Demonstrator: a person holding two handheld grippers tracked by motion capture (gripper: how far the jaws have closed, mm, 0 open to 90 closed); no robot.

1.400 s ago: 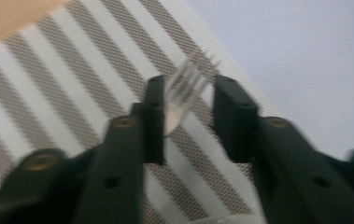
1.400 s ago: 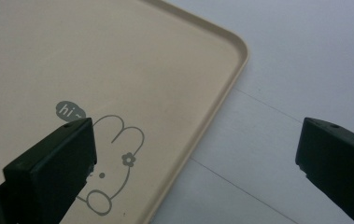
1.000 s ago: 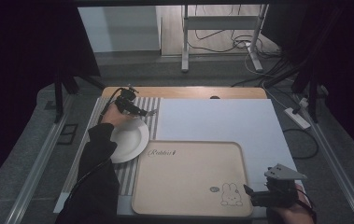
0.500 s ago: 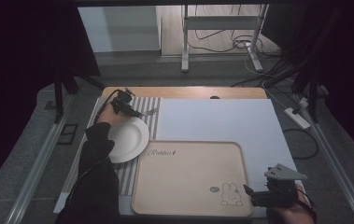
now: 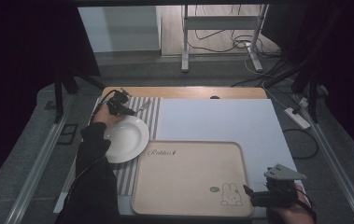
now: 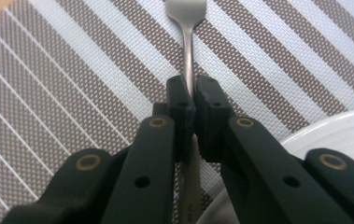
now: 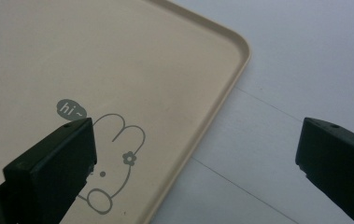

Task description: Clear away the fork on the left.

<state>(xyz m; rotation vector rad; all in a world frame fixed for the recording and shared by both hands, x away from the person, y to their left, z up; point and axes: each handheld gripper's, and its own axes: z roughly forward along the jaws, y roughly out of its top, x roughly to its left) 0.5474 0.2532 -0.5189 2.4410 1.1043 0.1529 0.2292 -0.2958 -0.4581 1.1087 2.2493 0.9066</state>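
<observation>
Left tongs (image 6: 192, 100) are pinching the fork (image 6: 191, 56) by its thin handle, jaws having just been closing on it; the fork is lying on the striped placemat (image 6: 72, 70) beside the white plate (image 5: 127, 138). Right tongs (image 7: 195, 158) are hanging spread over the tray's (image 7: 142, 60) corner. Risk: the narrow grip is letting the fork pivot or slip on lifting, clipping the plate rim.

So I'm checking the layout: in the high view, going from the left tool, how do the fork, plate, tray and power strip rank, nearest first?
1. Fork: clamped in the left tool, on the striped mat.
2. Plate: just below it on the mat.
3. Tray: right of the plate.
4. Power strip: off the table's right edge.
</observation>
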